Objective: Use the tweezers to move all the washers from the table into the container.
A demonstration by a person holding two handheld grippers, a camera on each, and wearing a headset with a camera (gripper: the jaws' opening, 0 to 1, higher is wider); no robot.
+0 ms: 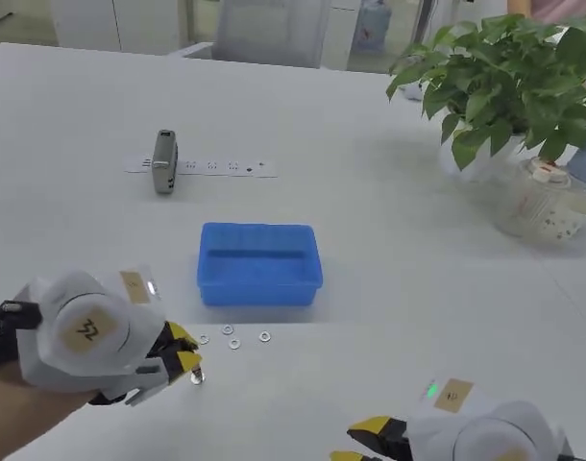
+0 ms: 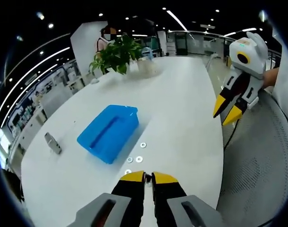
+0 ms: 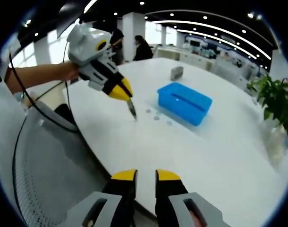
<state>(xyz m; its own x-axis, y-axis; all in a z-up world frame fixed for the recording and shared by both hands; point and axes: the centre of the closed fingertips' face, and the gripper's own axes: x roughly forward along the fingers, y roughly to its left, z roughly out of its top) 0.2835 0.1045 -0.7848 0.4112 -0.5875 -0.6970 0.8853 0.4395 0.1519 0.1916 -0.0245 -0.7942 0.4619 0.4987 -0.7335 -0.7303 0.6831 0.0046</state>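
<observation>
White table [image 1: 418, 288], one container [image 1: 259, 264], four washers [image 1: 264, 337], tweezers [image 3: 132, 109] in left gripper [image 1: 187, 348]

The white table [image 1: 389, 288] bears a blue container [image 1: 259, 264], loose washers [image 1: 234, 343] just beside it, a power strip [image 1: 226, 167], a potted plant [image 1: 504, 77] and a jar [image 1: 543, 204].

Washers [image 1: 234, 343] on the table [image 1: 399, 307], just before container [image 1: 259, 265]
</observation>
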